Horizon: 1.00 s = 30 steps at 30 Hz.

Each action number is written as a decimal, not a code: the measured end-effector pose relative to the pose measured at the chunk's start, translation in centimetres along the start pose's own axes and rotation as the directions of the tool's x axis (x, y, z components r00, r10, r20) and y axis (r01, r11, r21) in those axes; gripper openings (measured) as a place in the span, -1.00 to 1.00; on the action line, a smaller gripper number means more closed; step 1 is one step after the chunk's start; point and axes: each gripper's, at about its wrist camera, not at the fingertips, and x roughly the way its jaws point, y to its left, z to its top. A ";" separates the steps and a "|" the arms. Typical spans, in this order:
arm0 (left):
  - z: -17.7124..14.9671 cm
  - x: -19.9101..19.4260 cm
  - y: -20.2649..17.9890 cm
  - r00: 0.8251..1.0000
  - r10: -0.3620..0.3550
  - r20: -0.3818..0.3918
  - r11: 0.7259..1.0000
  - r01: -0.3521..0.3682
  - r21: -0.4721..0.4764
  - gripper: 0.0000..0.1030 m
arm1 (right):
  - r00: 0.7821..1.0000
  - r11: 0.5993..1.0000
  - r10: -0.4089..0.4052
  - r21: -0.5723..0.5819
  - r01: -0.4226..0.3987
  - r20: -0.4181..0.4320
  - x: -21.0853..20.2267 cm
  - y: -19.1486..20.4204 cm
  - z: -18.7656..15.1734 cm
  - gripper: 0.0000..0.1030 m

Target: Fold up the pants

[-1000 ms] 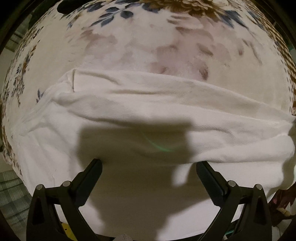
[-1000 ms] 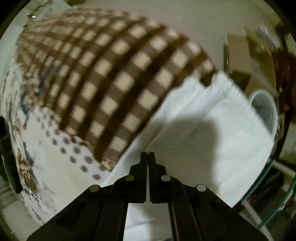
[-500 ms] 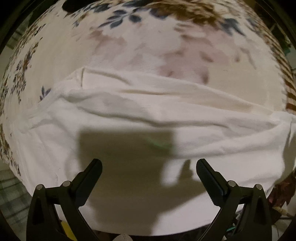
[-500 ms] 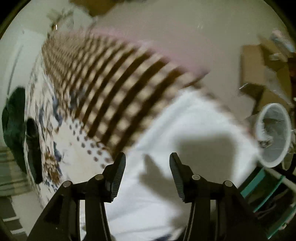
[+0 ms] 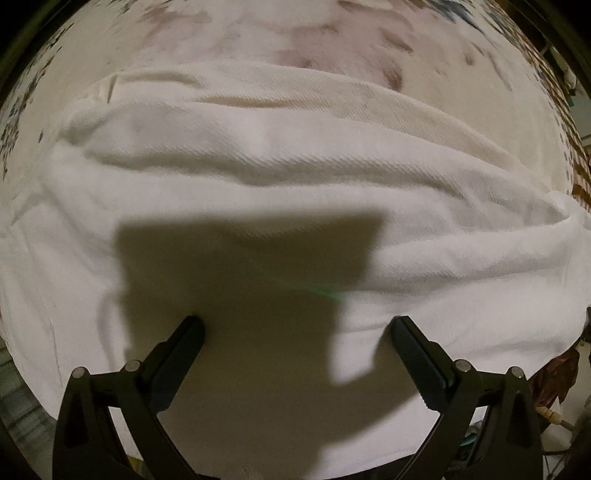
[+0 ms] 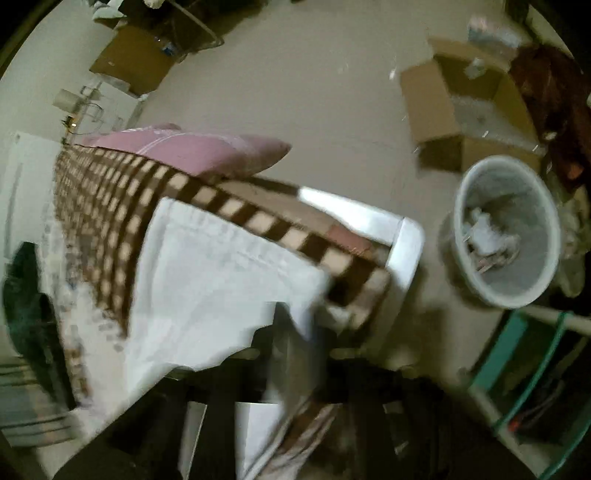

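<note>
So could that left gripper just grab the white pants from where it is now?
Probably yes. The left gripper hangs open right over the white pants, its fingers spread wide with only cloth between and ahead of them. Nothing lies in the way; it would likely need only to dip and close.

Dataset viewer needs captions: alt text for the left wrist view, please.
White pants lie in soft horizontal folds across a pale floral bedspread, filling most of the fisheye frame. The left gripper sits at the bottom edge with both black fingers spread wide and nothing between them, its shadow falling on the cloth.
</note>
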 end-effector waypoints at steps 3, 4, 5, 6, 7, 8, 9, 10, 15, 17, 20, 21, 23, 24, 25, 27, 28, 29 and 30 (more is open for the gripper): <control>0.2 -0.1 0.3 1.000 -0.006 -0.001 1.000 0.006 0.006 1.00 | 0.999 1.000 -0.018 0.013 0.018 0.028 0.0 -0.1 0.2 -0.87; 0.9 -0.1 0.9 1.000 -0.008 -0.003 1.000 0.008 0.006 1.00 | 1.000 1.000 -0.001 0.013 0.001 0.017 0.2 -0.3 0.2 -0.86; 1.2 0.0 1.0 1.000 -0.007 -0.005 1.000 0.007 0.008 1.00 | 1.000 0.999 0.029 0.019 -0.028 -0.010 0.4 -0.8 0.2 -0.81; 2.4 0.7 1.7 1.000 -0.007 -0.009 1.000 0.007 0.011 1.00 | 0.998 0.999 0.047 0.026 -0.046 -0.034 0.5 -1.2 0.2 -0.55; 2.5 0.7 1.6 1.000 -0.007 -0.012 1.000 0.007 0.012 1.00 | 0.997 0.998 0.062 0.030 -0.060 -0.041 0.4 -1.8 0.0 -0.32; 2.6 0.8 1.6 1.000 -0.008 -0.016 1.000 0.008 0.011 1.00 | 0.995 0.995 0.095 0.041 -0.094 -0.036 -0.1 -2.2 -0.2 0.04; 3.1 0.5 1.7 1.000 -0.009 -0.023 1.000 0.009 0.010 1.00 | 0.991 0.990 0.133 0.050 -0.131 -0.034 -0.3 -2.6 -0.6 0.07; 3.4 0.6 1.7 0.999 -0.009 -0.034 1.000 0.009 0.006 1.00 | 0.985 0.985 0.165 0.053 -0.162 -0.048 -0.3 -2.8 -1.0 0.07; 3.6 0.2 1.9 0.998 -0.013 -0.065 1.000 0.012 -0.021 1.00 | 0.964 0.971 0.238 0.044 -0.234 -0.120 3.3 -3.1 -2.7 0.12; 3.7 0.2 2.0 0.998 -0.013 -0.069 1.000 0.011 -0.024 1.00 | 0.965 0.967 0.254 0.038 -0.252 -0.066 3.3 -2.9 -3.1 0.22; 4.0 0.0 2.2 0.997 -0.012 -0.070 1.000 0.011 -0.024 1.00 | 0.932 0.931 0.363 0.038 -0.362 -0.017 2.7 -3.0 -3.6 0.17; 4.1 -0.1 2.3 0.997 -0.013 -0.070 1.000 0.011 -0.024 1.00 | 0.919 0.918 0.395 0.039 -0.394 -0.013 2.7 -3.0 -3.7 0.16; 4.2 0.0 2.4 0.998 -0.011 -0.070 1.000 0.010 -0.024 1.00 | 0.894 0.894 0.447 0.048 -0.446 -0.015 3.1 -3.1 -3.8 0.15; 4.3 0.0 2.4 0.997 -0.012 -0.071 1.000 0.010 -0.025 1.00 | 0.885 0.884 0.466 0.050 -0.465 -0.014 3.4 -3.1 -3.7 0.15; 4.5 0.0 2.5 0.997 -0.013 -0.073 1.000 0.011 -0.024 1.00 | 0.877 0.876 0.481 0.057 -0.479 -0.016 3.7 -3.2 -3.6 0.15; 4.3 0.4 2.2 0.997 -0.012 -0.074 1.000 0.010 -0.025 1.00 | 0.855 0.853 0.519 0.083 -0.516 -0.018 4.7 -3.5 -3.1 0.15; 4.4 0.5 2.2 0.997 -0.012 -0.076 1.000 0.010 -0.025 1.00 | 0.842 0.839 0.540 0.100 -0.536 -0.015 5.1 -3.6 -2.8 0.15; 4.2 0.5 1.9 0.997 -0.012 -0.076 1.000 0.010 -0.027 1.00 | 0.817 0.812 0.576 0.123 -0.571 -0.007 5.1 -3.8 -2.5 0.15; 4.3 0.8 2.0 0.997 -0.013 -0.078 1.000 0.011 -0.027 1.00 | 0.779 0.771 0.628 0.139 -0.622 0.005 5.0 -3.8 -2.4 0.15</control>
